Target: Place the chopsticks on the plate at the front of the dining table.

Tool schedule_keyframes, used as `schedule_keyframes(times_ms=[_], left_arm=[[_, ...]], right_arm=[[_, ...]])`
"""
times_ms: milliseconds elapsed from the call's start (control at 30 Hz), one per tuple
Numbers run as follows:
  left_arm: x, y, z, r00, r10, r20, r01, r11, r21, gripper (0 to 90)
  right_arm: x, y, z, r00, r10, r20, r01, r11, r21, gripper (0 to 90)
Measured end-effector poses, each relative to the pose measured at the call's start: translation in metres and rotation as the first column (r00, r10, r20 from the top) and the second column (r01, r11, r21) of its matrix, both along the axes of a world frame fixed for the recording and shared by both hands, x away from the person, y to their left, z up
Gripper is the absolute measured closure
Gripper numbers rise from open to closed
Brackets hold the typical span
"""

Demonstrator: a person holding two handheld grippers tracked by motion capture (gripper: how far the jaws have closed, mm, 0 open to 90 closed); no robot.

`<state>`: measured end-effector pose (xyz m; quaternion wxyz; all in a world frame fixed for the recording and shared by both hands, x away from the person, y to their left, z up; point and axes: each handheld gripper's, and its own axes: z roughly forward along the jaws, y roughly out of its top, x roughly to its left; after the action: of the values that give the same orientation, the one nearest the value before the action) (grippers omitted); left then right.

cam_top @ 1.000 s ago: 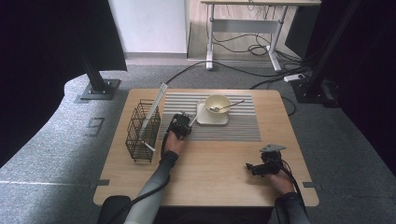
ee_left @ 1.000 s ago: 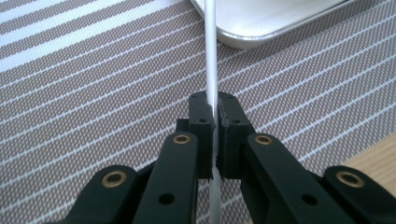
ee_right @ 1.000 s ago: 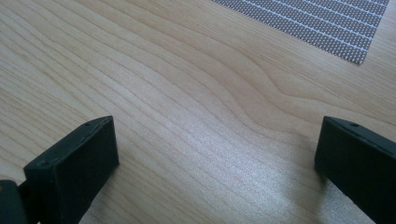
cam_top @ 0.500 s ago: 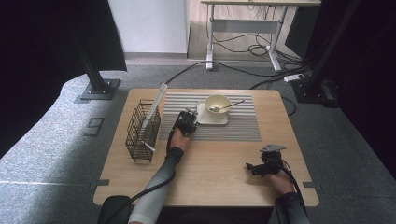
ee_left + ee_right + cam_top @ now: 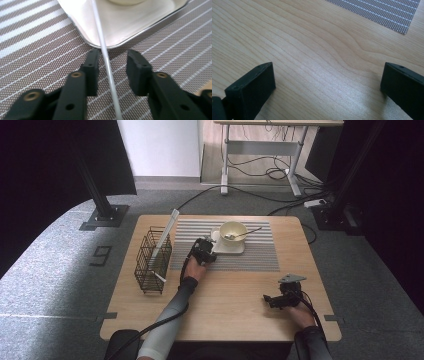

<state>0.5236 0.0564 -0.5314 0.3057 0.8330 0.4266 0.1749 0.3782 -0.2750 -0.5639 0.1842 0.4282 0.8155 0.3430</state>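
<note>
Left gripper view: left gripper jaws just parted, white stick loose between; right gripper jaws spread wide.

Grey sleeves; black fingers with brass-coloured screws.

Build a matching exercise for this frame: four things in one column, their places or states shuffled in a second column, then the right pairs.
Column one
1. bowl
2. wire rack
3. thin white rod
4. right gripper

Column two
A. open above bare wood of the table
B. on the square white plate
C. off the striped mat, toward the table's left side
D. running across the plate's rim and over the mat

Pairs: 1-B; 2-C; 3-D; 4-A
</note>
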Motion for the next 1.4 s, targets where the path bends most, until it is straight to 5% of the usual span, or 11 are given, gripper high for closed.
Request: schedule_keyframes(times_ms=[300,633,1400], left_arm=[[-0.006,0.014,0.002,0.9999,-0.009,-0.012,0.009,0.9998,-0.016,57.4],[-0.011,0.006,-0.005,0.9998,-0.013,-0.014,0.013,0.9999,0.005,77.1],[-0.004,-0.02,-0.005,0.9976,-0.069,0.001,0.069,0.9973,-0.022,66.5]], right_arm=[[0.0,0.0,0.0,1.0,0.0,0.0,0.0,1.0,0.001,0.0],[0.0,0.0,0.0,1.0,-0.001,-0.001,0.001,1.0,0.001,0.0],[0.0,0.0,0.0,1.0,-0.001,-0.001,0.001,1.0,0.002,0.0]])
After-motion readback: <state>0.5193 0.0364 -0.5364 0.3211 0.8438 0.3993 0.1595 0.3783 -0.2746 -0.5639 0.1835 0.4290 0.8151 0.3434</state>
